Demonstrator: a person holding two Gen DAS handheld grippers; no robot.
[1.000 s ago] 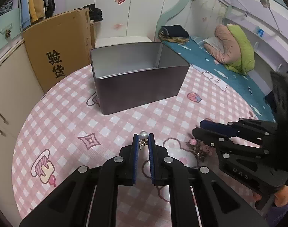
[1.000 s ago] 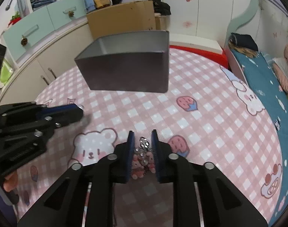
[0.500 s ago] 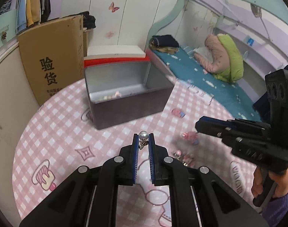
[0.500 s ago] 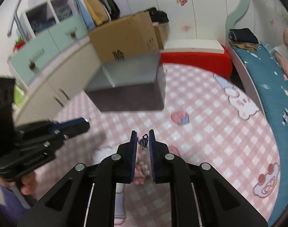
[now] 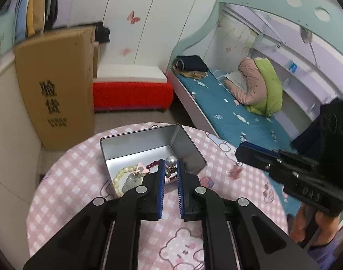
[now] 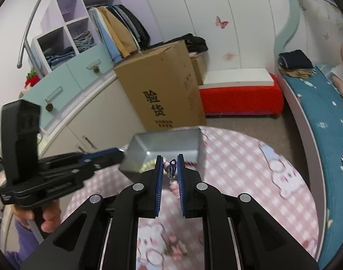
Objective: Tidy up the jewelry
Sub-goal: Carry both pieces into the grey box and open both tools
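While the left gripper [image 5: 171, 168] pinches a pearl earring [image 5: 171, 161] above the near edge of the silver tin [image 5: 187, 144], the right gripper [image 6: 170, 168] clamps a small dark clasp [image 6: 172, 168] with a pink charm hanging below it. Only the left wrist view shows inside the tin: a pale bead bracelet [image 5: 122, 175], a dark red bead string [image 5: 153, 164] and a pink charm [image 5: 141, 168]. The tin sits on the far side of the pink checked bench [image 5: 65, 191].
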